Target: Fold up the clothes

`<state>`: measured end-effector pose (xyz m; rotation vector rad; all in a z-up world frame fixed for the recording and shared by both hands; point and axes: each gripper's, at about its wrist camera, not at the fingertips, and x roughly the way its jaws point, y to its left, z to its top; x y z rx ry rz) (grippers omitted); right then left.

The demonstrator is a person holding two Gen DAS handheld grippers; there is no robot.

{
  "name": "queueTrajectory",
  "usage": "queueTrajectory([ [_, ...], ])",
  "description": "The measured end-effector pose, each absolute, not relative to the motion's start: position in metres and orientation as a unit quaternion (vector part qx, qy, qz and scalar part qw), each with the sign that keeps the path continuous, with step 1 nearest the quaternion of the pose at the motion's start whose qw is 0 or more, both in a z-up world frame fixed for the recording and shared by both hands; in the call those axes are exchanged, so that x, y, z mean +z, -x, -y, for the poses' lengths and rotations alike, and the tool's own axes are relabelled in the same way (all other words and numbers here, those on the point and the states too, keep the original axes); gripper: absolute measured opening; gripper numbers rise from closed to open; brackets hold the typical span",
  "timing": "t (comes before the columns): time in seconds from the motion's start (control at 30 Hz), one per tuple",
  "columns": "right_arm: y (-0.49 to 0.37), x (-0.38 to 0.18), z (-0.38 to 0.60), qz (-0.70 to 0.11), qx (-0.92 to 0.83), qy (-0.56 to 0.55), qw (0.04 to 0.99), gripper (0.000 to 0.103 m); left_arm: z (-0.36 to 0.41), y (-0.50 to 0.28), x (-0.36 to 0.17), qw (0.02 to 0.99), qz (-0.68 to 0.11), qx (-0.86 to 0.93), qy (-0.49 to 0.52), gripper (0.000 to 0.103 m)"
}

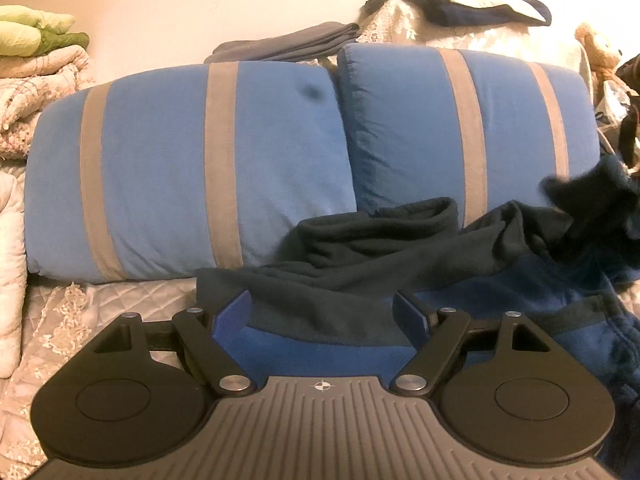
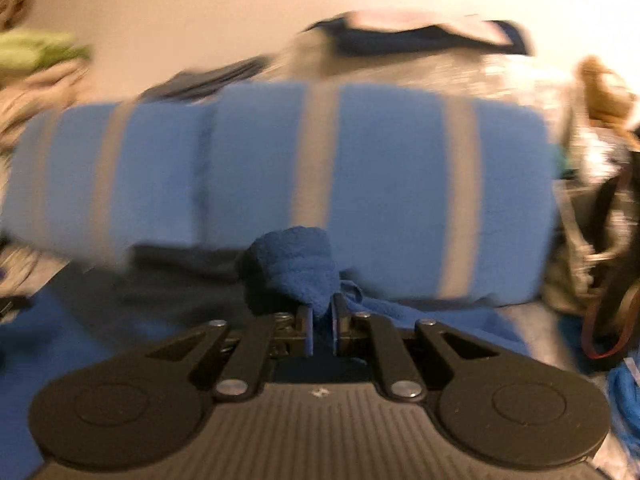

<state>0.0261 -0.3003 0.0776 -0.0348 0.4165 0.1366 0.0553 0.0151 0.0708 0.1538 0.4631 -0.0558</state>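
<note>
A dark blue fleece garment (image 1: 352, 304) with a dark grey lining lies crumpled on the bed in front of two blue pillows. My left gripper (image 1: 324, 312) is open, its jaws spread wide over the garment's near edge, holding nothing. In the right wrist view, which is motion-blurred, my right gripper (image 2: 322, 326) is shut on a bunched blue cuff of the garment (image 2: 294, 268) and holds it up in front of the pillows.
Two blue pillows with grey stripes (image 1: 192, 168) lean across the back of the bed. A quilted lace bedspread (image 1: 60, 320) covers the bed. Folded bedding with a green item (image 1: 32, 36) is stacked far left. More clothes (image 1: 460, 8) lie behind the pillows.
</note>
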Motion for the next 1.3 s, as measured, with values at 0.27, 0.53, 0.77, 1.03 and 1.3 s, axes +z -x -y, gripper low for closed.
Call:
queueTrajectory([
  [0.27,-0.007,0.049,0.216,-0.235,0.181,0.093,0.95,0.009,-0.036,-0.056,0.067,0.971,-0.235,-0.022,-0.044,0.079],
  [0.53,0.001,0.029,0.194,-0.246,0.237,0.134,0.93,0.009,-0.053,-0.06,0.065,0.97,-0.242,-0.009,-0.004,0.079],
  [0.77,0.003,0.024,0.195,-0.252,0.239,0.135,0.928,0.009,-0.055,-0.059,0.068,0.969,-0.245,-0.013,0.009,0.079],
  [1.03,0.006,0.027,0.188,-0.271,0.247,0.158,0.917,0.03,-0.057,-0.055,0.073,0.967,-0.251,-0.034,0.035,0.079],
  [1.3,0.031,0.028,0.172,-0.26,0.315,0.224,0.885,0.093,-0.061,-0.043,0.075,0.966,-0.248,-0.057,0.041,0.079],
])
